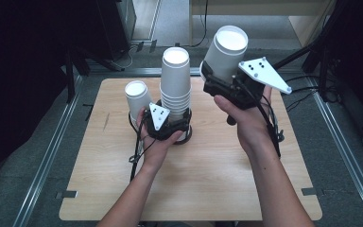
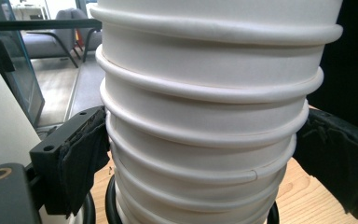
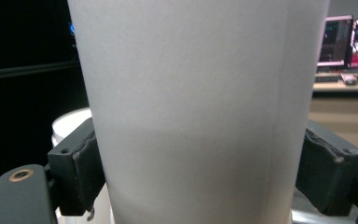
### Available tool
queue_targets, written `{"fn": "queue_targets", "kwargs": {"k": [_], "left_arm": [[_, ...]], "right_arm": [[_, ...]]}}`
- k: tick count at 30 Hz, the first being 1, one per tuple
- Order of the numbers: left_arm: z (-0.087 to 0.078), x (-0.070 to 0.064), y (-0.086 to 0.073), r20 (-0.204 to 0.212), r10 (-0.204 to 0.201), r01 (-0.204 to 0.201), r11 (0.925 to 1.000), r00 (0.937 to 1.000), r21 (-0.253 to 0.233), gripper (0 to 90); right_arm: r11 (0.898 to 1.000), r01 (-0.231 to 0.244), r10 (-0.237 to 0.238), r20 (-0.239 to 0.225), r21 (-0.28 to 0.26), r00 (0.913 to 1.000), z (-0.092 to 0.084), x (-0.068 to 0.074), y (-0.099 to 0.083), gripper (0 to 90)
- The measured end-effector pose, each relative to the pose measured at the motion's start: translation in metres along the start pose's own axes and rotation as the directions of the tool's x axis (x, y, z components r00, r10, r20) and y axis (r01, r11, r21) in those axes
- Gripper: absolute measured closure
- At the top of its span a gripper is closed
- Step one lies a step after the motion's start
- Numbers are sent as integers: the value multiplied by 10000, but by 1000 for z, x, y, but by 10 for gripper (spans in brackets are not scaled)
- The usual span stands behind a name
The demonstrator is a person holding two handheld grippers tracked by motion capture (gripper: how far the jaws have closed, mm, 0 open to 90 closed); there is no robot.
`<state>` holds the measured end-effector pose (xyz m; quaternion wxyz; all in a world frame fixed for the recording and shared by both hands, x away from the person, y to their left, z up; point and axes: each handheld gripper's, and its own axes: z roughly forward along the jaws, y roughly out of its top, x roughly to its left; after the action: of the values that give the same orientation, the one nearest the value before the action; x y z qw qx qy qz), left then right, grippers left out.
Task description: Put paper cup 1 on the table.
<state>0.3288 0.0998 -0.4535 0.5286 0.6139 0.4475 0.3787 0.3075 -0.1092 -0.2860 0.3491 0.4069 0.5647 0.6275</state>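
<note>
The single cup (image 1: 227,51) is up in the air over the table's (image 1: 203,179) far right, tilted, mouth up, w/ the right gripper (image 1: 222,80) clamped on its wall, both pads (image 3: 81,170) pressing its sides. The cup stack (image 1: 175,82) stands upright at mid-table in a black ring holder (image 1: 187,136), left gripper (image 1: 170,124) closed round its lower cups, pads (image 2: 81,156) touching the rims each side. A small cup (image 1: 137,98) stands just left of the stack, beside the left hand (image 1: 157,146).

Bright overhead light glares off the white cup rims (image 1: 176,56) above the table (image 1: 194,189), surroundings dark, close gripper views slightly soft.
</note>
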Motion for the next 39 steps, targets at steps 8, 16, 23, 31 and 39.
{"fn": "queue_targets", "kwargs": {"k": [8,16,23,31,39], "left_arm": [[-5,-1,3,335,-173,173,9999,9993,-6,0],[-15,0,4,645,-209,211,9998,9977,-18,0],[-24,-1,2,985,-275,258,9995,9948,185,0],[-40,-3,4,1276,-372,335,9990,9911,308,0],[-57,-3,6,1597,-580,514,9977,9855,451,0]], "right_arm": [[9982,195,-217,385,564,9990,-16,-20,-38,145],[9942,545,-601,587,925,9965,-32,-31,-68,144],[9915,770,-848,722,1052,9938,-47,-36,-87,144],[9813,1426,-1544,855,1296,9843,-61,-38,-110,144],[9761,1600,-1782,1196,1473,9767,-71,-36,-137,144]]}}
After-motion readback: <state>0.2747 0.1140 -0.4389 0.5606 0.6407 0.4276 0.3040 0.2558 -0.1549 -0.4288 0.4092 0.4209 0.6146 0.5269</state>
